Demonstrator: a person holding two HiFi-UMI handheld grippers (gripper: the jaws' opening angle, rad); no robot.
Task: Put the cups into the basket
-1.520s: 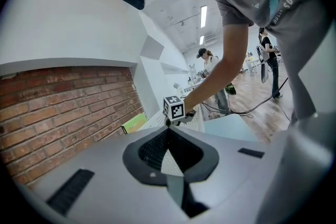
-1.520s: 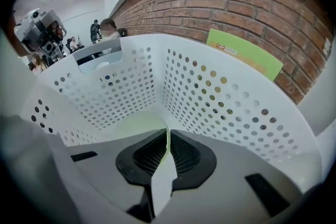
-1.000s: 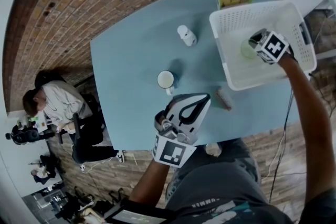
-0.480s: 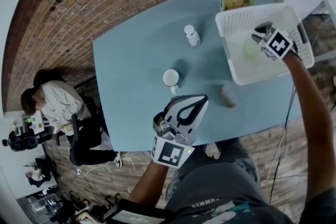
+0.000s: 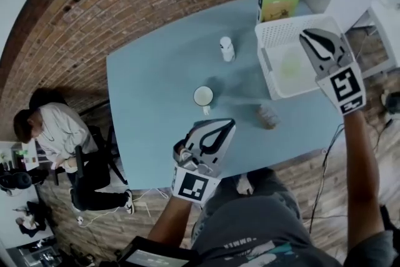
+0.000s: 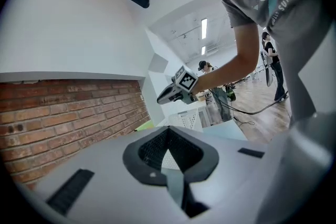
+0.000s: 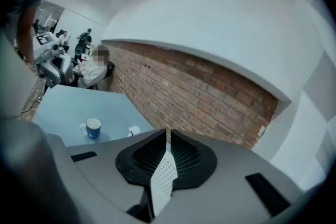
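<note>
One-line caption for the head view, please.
Right gripper over the white basket, green cup inside; a mug stands on the blue table.

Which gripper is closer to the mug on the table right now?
Left. The left gripper hovers just on the person's side of the mug; the right gripper is off over the basket.

Even, soft daylight; heavy fisheye distortion at edges.

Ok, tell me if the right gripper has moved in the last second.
Yes. The right gripper has drawn back out of the white basket, away from the green cup inside, and now sits over its right rim.
</note>
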